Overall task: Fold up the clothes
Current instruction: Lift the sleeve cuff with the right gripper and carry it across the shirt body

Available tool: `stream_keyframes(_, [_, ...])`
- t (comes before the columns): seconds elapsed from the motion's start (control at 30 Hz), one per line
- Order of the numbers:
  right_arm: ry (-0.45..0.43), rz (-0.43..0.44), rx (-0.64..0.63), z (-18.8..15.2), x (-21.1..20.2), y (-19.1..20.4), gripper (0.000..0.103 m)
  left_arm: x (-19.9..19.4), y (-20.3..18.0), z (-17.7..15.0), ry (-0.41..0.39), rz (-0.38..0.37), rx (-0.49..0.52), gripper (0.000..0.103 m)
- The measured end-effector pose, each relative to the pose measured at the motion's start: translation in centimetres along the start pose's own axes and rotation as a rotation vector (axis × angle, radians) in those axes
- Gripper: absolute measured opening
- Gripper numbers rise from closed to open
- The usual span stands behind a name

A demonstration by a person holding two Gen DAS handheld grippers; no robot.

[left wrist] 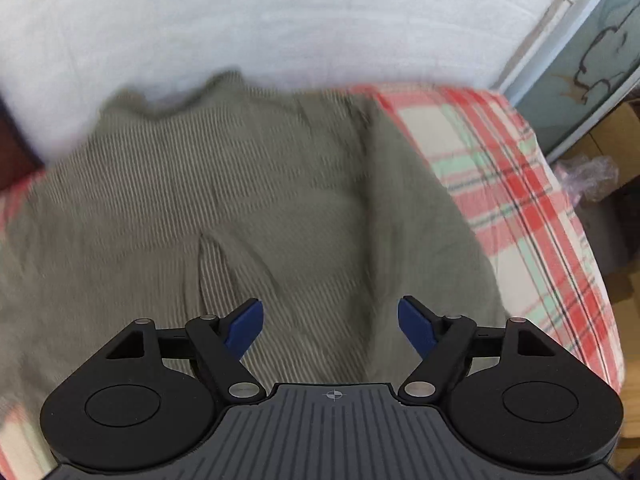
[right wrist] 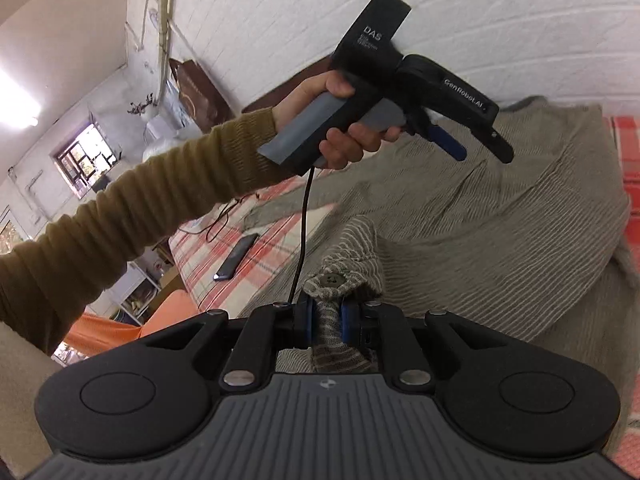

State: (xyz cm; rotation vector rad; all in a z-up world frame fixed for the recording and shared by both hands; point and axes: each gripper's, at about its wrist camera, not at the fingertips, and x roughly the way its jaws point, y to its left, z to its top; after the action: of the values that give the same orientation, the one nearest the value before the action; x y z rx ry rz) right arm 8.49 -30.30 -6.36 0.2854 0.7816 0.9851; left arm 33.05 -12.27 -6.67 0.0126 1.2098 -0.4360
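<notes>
ribbed grey-olive shirt (right wrist: pixel 500 216), buttoned cuff (right wrist: pixel 340 280)

White brick wall (right wrist: pixel 460 20), small window (right wrist: pixel 82 156)

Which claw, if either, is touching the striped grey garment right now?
Touching: the right wrist view shows the right claw pinching a buttoned fold of the striped grey garment. The left claw is open, nothing between its pads.
</notes>
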Motion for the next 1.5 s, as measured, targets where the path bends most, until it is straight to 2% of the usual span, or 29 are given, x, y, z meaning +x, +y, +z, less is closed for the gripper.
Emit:
stream_keyframes(0.07, [0.014, 0.012, 0.003, -0.4, 0.4, 0.5, 0.014, 1.5, 0.3, -1.2, 0.018, -0.010, 0.012, 0.085])
stream_keyframes(0.17, [0.014, 0.013, 0.000, -0.2, -0.3, 1.1, 0.014, 2.4, 0.4, -1.5, -0.016, -0.037, 0.027, 0.085])
stream_keyframes(0.4, [0.004, 0.015, -0.021, -0.2, -1.6, 2.2, 0.014, 4.2, 1.2, 0.0, -0.045, -0.086, -0.061, 0.085])
stream_keyframes(0.5, [-0.022, 0.038, -0.022, -0.3, -2.6, 2.3, 0.014, 5.4, 1.1, 0.3, -0.037, -0.127, -0.098, 0.085])
stream_keyframes(0.63, [-0.090, 0.040, -0.030, 0.1, -4.3, 2.6, 0.014, 6.0, 0.4, 0.3, -0.046, -0.138, -0.097, 0.085])
stream_keyframes(0.67, [-0.104, 0.036, -0.028, 0.2, -4.8, 2.5, 0.014, 6.1, 0.3, 0.3, -0.051, -0.155, -0.103, 0.082])
stream_keyframes(0.73, [-0.115, 0.032, -0.029, 0.4, -5.0, 2.5, 0.014, 6.0, 0.1, 0.3, -0.056, -0.178, -0.113, 0.058])
stream_keyframes(0.77, [-0.114, 0.030, -0.030, 0.3, -4.9, 2.6, 0.014, 6.0, -0.1, 0.3, -0.058, -0.168, -0.107, 0.028])
stream_keyframes(0.8, [-0.113, 0.029, -0.030, 0.2, -4.8, 2.7, 0.014, 5.9, -0.3, 0.3, -0.060, -0.159, -0.102, 0.016])
stream_keyframes(0.9, [-0.084, 0.027, -0.031, -0.2, -4.0, 2.8, 0.014, 4.4, -0.3, 0.6, -0.119, -0.098, -0.064, 0.013])
stream_keyframes(1.0, [-0.040, 0.037, -0.020, -0.5, -2.7, 2.8, 0.015, 2.3, 1.1, 1.1, -0.176, -0.074, -0.079, 0.008])
stream_keyframes(1.23, [0.036, 0.117, -0.001, 0.0, 4.3, 2.8, 0.016, -1.1, 4.3, 1.3, -0.249, 0.060, -0.089, 0.007])
stream_keyframes(1.27, [0.052, 0.112, -0.011, 0.1, 5.7, 2.7, 0.016, -1.2, 4.8, 1.0, -0.234, 0.054, -0.092, 0.011])
stream_keyframes(1.3, [0.075, 0.096, -0.013, 0.1, 7.0, 2.4, 0.016, -1.3, 5.4, 0.8, -0.219, 0.048, -0.096, 0.026])
stream_keyframes(1.33, [0.103, 0.082, -0.002, -0.2, 8.2, 1.9, 0.016, -1.1, 5.8, 0.5, -0.193, 0.034, -0.098, 0.026])
stream_keyframes(1.37, [0.131, 0.069, 0.010, -0.5, 9.3, 1.4, 0.016, -0.9, 6.1, -0.1, -0.173, 0.034, -0.091, 0.032])
stream_keyframes(1.4, [0.158, 0.071, 0.024, -0.9, 10.1, 1.1, 0.016, -0.5, 6.1, -0.8, -0.154, 0.036, -0.078, 0.043])
stream_keyframes(1.47, [0.183, 0.091, 0.034, -1.7, 10.4, 1.1, 0.016, 0.3, 6.1, -2.3, -0.112, 0.028, -0.055, 0.059])
stream_keyframes(1.5, [0.189, 0.101, 0.032, -2.0, 10.3, 1.2, 0.016, 0.6, 6.1, -3.2, -0.090, 0.001, -0.043, 0.062])
